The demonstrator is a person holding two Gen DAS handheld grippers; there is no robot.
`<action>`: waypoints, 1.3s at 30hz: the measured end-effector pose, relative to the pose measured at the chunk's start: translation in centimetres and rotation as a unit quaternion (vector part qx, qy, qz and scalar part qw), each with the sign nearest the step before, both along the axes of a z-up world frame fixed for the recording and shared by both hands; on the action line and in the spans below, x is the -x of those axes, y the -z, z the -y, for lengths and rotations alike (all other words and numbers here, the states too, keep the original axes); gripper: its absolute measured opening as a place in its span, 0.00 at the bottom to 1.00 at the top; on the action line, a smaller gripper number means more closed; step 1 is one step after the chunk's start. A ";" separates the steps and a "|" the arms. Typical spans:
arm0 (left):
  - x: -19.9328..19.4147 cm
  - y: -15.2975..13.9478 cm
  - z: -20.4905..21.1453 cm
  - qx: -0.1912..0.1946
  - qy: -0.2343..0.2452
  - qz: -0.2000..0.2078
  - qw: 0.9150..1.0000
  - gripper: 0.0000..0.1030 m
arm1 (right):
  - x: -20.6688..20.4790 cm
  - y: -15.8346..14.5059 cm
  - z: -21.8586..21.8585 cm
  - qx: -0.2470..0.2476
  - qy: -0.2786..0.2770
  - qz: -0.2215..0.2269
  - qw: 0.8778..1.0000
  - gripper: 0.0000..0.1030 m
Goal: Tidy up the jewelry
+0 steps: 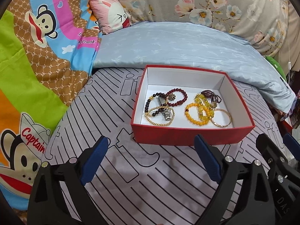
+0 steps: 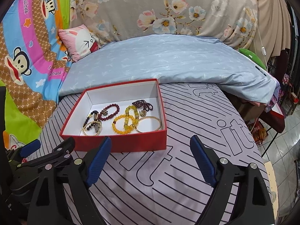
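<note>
A red box (image 1: 189, 136) with a white inside sits on the striped sheet; it also shows in the right wrist view (image 2: 120, 142). Inside lie several bracelets: a dark red bead bracelet (image 1: 178, 97), yellow bead bracelets (image 1: 198, 113), a gold bangle (image 1: 223, 119), a gold bead bracelet (image 1: 159, 117), a dark purple one (image 1: 213, 95) and a metal watch band (image 1: 167, 114). My left gripper (image 1: 150, 155) is open and empty, just in front of the box. My right gripper (image 2: 150, 157) is open and empty, in front of the box's right corner.
A light blue folded quilt (image 1: 178, 48) lies behind the box. A cartoon monkey blanket (image 1: 37, 56) covers the left. A small pink pillow (image 1: 110, 15) and a floral quilt (image 1: 206, 3) lie at the back. The bed edge and tiled floor (image 2: 281, 159) are at right.
</note>
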State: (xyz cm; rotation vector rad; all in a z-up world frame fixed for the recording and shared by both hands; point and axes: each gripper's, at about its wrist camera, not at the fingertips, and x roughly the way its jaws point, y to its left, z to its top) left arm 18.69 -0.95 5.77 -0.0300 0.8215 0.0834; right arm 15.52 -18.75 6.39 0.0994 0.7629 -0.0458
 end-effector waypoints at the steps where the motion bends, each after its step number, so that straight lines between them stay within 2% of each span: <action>1: 0.1 0.1 0.0 -0.001 -0.001 -0.001 1.000 0.86 | 0.1 0.1 0.0 0.001 -0.001 -0.001 1.000 0.80; 39: 1.2 1.1 -0.7 0.001 -0.017 -0.009 1.000 0.86 | 1.1 0.9 -0.4 0.004 -0.002 -0.005 1.000 0.80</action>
